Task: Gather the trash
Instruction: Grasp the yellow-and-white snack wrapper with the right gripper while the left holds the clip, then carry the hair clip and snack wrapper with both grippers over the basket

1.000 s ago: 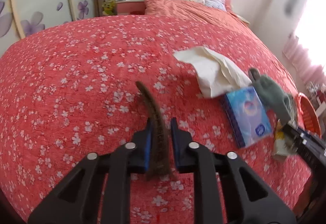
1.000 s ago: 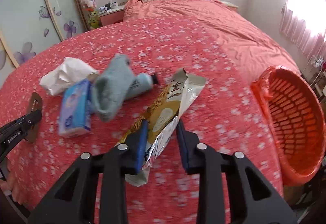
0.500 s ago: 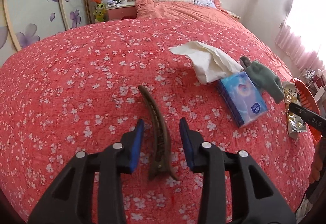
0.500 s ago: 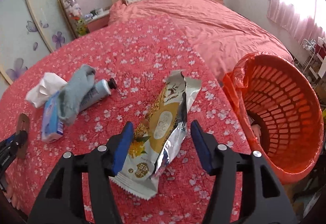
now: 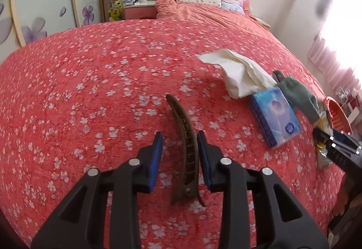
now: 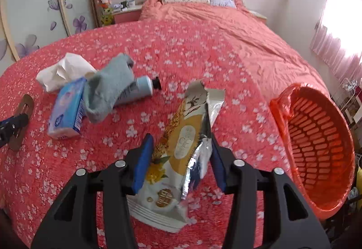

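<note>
While my right gripper hangs over the snack wrapper, its jaws stand partly open on both sides of it, and they have just been closing in a little with the wrapper between them. The left pad looks close to the wrapper's edge and the right pad is near its shiny side, but I do not think they squeeze it yet. The wrapper lies flat on the red flowered bedspread, near the front edge of the bed, with the orange basket just off to the right. I think the wrapper is very light, thin and crinkly. It is torn open at the far end, so it is floppy there. The foil looks slippery, so I want to pinch it in the middle, where the folds bunch up, and pinch it tight. If I grab only one loose flap, it may slide out. My left gripper sits over the brown hair clip. Its jaws are apart, with the clip lying between them; the right pad is very near it and the left pad is clear. The clip looks hard and stiff, and I judge it is not trash. A tissue pack, a sock, a tube and a crumpled tissue lie to the left.
</note>
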Demonstrator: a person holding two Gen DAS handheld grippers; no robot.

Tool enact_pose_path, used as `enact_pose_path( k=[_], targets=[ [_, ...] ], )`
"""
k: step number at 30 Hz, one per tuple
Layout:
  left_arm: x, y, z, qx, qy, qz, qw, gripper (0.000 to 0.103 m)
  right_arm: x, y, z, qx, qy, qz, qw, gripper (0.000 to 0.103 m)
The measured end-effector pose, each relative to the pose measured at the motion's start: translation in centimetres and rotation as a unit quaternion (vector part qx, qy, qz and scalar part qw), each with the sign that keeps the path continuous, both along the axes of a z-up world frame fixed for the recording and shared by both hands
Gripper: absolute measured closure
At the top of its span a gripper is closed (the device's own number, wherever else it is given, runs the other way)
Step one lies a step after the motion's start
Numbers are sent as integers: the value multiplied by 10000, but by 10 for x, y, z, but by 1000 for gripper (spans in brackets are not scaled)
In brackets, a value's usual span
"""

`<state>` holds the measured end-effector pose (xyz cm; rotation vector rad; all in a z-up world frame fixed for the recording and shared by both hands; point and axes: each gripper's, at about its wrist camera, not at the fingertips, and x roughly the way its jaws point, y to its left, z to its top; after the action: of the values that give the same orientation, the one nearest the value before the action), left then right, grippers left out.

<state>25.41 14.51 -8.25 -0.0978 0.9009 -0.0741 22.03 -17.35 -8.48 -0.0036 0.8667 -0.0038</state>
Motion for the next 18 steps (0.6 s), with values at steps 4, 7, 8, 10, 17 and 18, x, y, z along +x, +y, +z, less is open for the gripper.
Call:
enact_pose_path(
  k=[4, 7, 8, 10, 17, 18],
  targets=[
    [-1, -4, -1, 130, -55, 3, 9999, 69, 1, -4, -1, 158, 42, -44, 9999, 52],
    [-2, -3, -1, 77, -59, 81, 9999, 69, 0, -3, -1, 162, 45, -49, 9998, 50],
    [-2, -2, -1, 47, -60, 93, 9999, 69, -1, -3, -1, 168, 47, -49, 9998, 50],
    [0, -1, -1, -29, -64, 104, 9999, 69, -2, -5, 0, 208, 49, -52, 9998, 49],
    [-3, 6, -2, -211, -75, 170, 9996, 69, -2, -7, -2, 245, 52, -60, 9997, 48],
    [-3, 6, -2, -186, -73, 168, 9997, 69, -2, -8, -2, 255, 53, -58, 9996, 48]
  ],
)
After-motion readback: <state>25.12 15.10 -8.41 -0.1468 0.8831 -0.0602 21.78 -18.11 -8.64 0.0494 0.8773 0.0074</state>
